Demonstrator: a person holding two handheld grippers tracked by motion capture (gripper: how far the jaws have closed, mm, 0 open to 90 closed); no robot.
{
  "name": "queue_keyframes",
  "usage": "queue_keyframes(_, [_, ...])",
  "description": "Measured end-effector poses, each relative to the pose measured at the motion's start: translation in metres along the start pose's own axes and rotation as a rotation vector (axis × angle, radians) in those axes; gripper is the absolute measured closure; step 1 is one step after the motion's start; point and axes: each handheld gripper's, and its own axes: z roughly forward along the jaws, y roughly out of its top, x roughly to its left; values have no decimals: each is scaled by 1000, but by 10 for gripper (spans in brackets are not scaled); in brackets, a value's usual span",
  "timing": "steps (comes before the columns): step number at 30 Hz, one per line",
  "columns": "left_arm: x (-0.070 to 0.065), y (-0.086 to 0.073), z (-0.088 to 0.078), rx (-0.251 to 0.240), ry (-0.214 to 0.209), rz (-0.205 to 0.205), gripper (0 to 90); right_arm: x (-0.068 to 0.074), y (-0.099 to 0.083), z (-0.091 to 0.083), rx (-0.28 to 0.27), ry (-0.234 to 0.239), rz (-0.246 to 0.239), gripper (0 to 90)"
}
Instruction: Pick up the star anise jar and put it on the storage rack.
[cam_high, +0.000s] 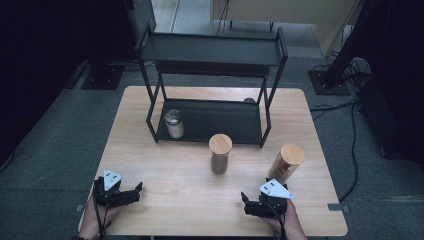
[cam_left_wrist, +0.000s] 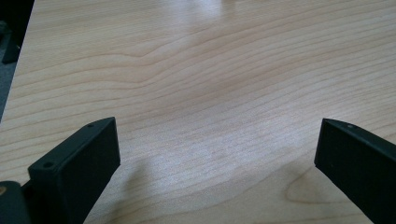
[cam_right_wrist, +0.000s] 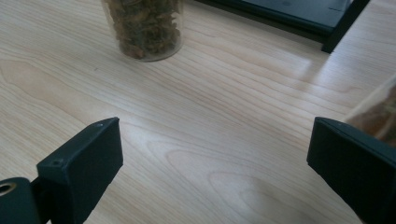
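Two wooden-lidded jars stand upright on the table (cam_high: 165, 170). The nearer jar (cam_high: 285, 162), filled with brownish pieces, stands just beyond the right tongs (cam_high: 246, 204), close to the table's right edge. The middle jar (cam_high: 220, 153) stands in front of the rack, well apart from the first; in the right gripper view its lower part (cam_right_wrist: 145, 28) holds dried brown bits. A third jar, the metal-lidded jar (cam_high: 174, 123), has pale contents and sits on the lower shelf of the black two-tier rack (cam_high: 210, 50) at the table's far side. A small round thing at the shelf's back right corner is too dim to tell.

There are two tongs, one in each hand. The right tongs (cam_right_wrist: 212, 154) are spread wide and released, with only bare wood between the jaws; the nearer jar (cam_right_wrist: 376, 116) shows just behind the right-hand jaw in that view, and whether it touches the jaw cannot be told. The left tongs (cam_left_wrist: 217, 149) are likewise wide open and grasp nothing, low over bare table.

In the high view the left tongs (cam_high: 139, 189) sit near the table's front left corner, pointing right toward the table's middle. The right tongs point left and slightly forward. Each forearm comes in from the front edge, the hands low, with a grey three-cornered plate on top of each gripper.
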Motion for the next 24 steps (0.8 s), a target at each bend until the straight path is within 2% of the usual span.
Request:
queue_keyframes(18, [0,0,0,1,-9,-1,5,22,14,22,0,40,-19,34])
queue_keyframes(24, [0,0,0,1,-10,2,6,28,18,28,-8,44,-8,34])
